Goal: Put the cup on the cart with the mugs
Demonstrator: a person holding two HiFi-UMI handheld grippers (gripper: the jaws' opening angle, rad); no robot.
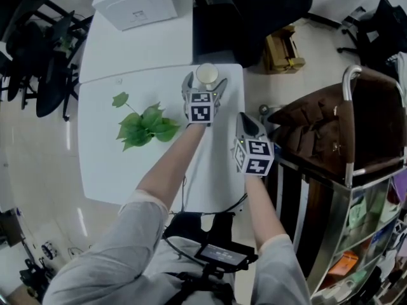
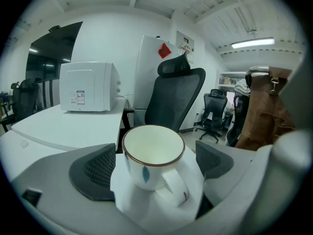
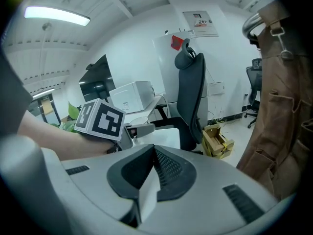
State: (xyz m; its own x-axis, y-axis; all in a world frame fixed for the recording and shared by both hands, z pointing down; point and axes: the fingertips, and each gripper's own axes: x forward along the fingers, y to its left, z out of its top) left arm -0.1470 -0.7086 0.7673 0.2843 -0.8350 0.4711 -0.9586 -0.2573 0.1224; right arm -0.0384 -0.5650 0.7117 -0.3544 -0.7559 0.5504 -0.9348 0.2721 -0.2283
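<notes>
A white cup with a brown rim and a blue leaf mark stands on the white table near its far right corner, handle turned toward the left gripper view's camera. My left gripper is open around the cup, one dark pad on each side and a gap between each pad and the cup. My right gripper hangs over the table's right edge, shut with nothing in it, its pads pressed together. The cart stands at the right with a brown cloth on top; no mugs show.
A white box-shaped appliance sits on the far table. Green leaves lie at the table's left. A black office chair and a cardboard box stand beyond the table. The cart's metal handle rises at the right.
</notes>
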